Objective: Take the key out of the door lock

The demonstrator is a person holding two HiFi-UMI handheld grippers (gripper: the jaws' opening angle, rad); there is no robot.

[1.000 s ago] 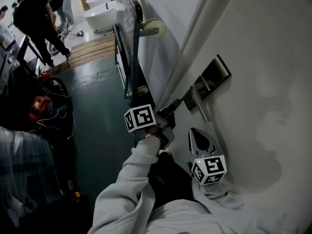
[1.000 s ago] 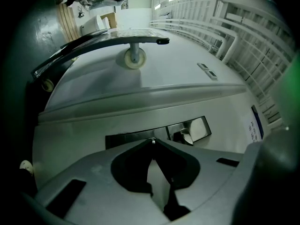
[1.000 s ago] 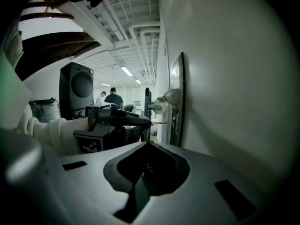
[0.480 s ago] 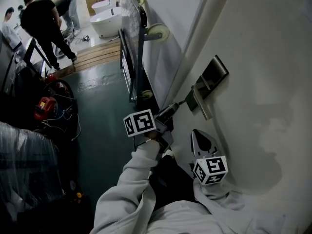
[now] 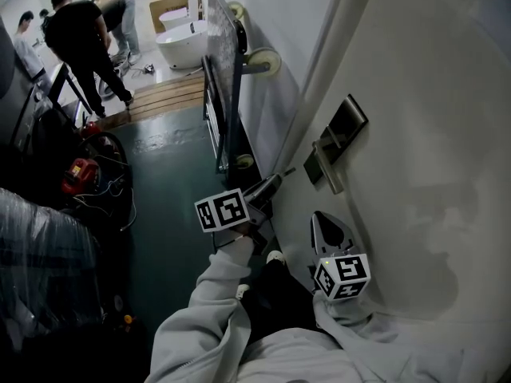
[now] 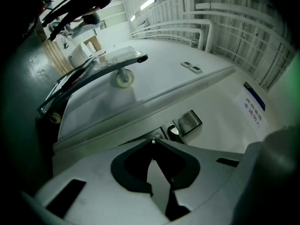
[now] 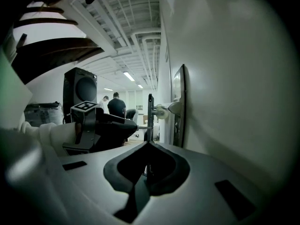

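**Ana:** So, where is the key (image 5: 285, 171) now?

**Ben:** It sits at the tip of the left gripper (image 5: 274, 181). The fingers are pressed together on its back end. The thin front end pokes out toward the lock (image 5: 316, 169) on the door (image 5: 415, 94). It looks near the lock but not inside it.

**Ana:** And the right gripper (image 5: 322, 220)?

**Ben:** It waits low beside the door, under the handle (image 5: 332, 168). Its fingers are pressed together too, with nothing between them.

**Ana:** Is the key hard to hold?

**Ben:** I think it is tiny and very light. It is hard metal, so it will not bend or squash. But it is smooth and thin, so it could slip or twist in the fingers.

**Ana:** Where is the best place to grab it?

**Ben:** On the wide flat end, with one finger on each flat side. Only a small bit shows in the left gripper view, so I cannot tell how much is held. A tight pinch should keep it from dropping to the floor (image 5: 172, 190).
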